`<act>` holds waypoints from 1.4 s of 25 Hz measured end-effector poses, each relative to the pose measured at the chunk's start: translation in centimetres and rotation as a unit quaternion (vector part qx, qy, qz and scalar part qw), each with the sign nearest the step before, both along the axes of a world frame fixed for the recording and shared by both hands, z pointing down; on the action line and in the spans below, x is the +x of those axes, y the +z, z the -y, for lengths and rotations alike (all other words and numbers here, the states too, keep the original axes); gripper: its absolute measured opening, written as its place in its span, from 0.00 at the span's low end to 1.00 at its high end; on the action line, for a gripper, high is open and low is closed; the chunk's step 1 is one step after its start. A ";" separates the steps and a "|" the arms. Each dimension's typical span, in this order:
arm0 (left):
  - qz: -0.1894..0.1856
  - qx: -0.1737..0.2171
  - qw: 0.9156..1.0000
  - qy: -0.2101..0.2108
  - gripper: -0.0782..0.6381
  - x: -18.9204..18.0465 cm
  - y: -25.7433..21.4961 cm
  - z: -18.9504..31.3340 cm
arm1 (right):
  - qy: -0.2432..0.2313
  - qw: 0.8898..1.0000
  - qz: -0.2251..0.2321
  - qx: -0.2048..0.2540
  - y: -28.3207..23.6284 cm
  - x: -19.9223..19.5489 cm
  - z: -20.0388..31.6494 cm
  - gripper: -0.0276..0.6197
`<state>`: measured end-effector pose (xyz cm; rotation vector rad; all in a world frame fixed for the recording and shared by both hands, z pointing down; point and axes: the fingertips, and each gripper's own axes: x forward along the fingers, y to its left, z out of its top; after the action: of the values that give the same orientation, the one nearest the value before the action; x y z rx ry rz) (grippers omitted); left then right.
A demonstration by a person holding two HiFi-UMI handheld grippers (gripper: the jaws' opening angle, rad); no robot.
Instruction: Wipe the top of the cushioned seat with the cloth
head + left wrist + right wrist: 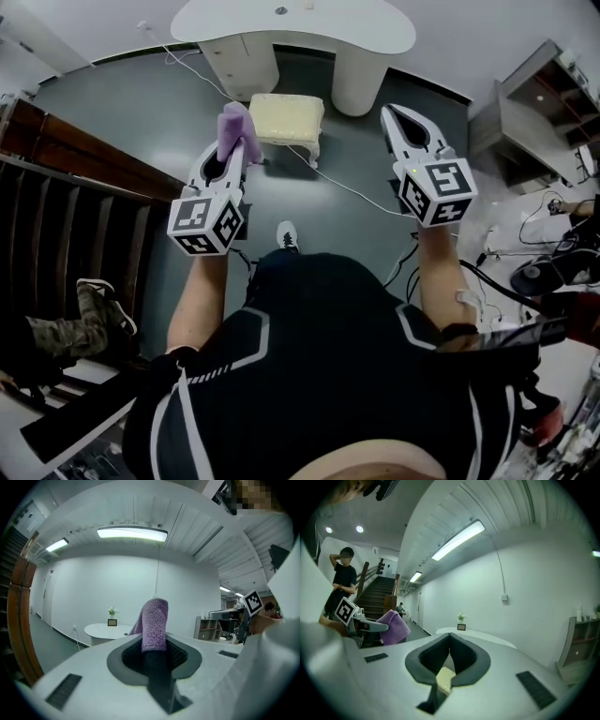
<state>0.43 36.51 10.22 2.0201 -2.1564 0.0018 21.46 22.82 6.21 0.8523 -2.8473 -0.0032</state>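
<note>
- We have the fluffy purple cloth pinched in the left gripper. The jaws are closed on its lower fold, and the rest stands loose above the tips.
- It looks light, soft and floppy; we judge this low grip leaves enough free pile to wipe with.
- The right gripper has its jaws together, holding nothing.
- The pale yellow cushioned seat sits on the grey floor ahead. The cloth is not on it yet, and its padded top should give under pressure.

cloth: purple | cushioned seat: pale yellow | floor: dark grey | table: white
</note>
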 end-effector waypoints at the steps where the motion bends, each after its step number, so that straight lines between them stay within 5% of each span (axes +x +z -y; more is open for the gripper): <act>1: 0.001 0.002 1.000 0.003 0.21 -0.9 0.0 0.8 | 0.003 1.000 0.000 -0.002 0.1 -0.8 0.7 0.05; 19: -0.037 -0.016 0.998 0.038 0.21 -14.1 4.3 12.6 | 0.033 0.998 -0.030 -0.034 3.7 -13.6 10.8 0.05; 35: -0.001 -0.067 0.997 0.022 0.21 -13.4 6.2 26.7 | -0.054 0.997 -0.027 -0.058 6.7 -16.5 25.2 0.05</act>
<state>-12.96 9.84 16.42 1.9902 -2.0508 0.1470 4.98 -2.39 12.92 0.6659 -2.8073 0.1212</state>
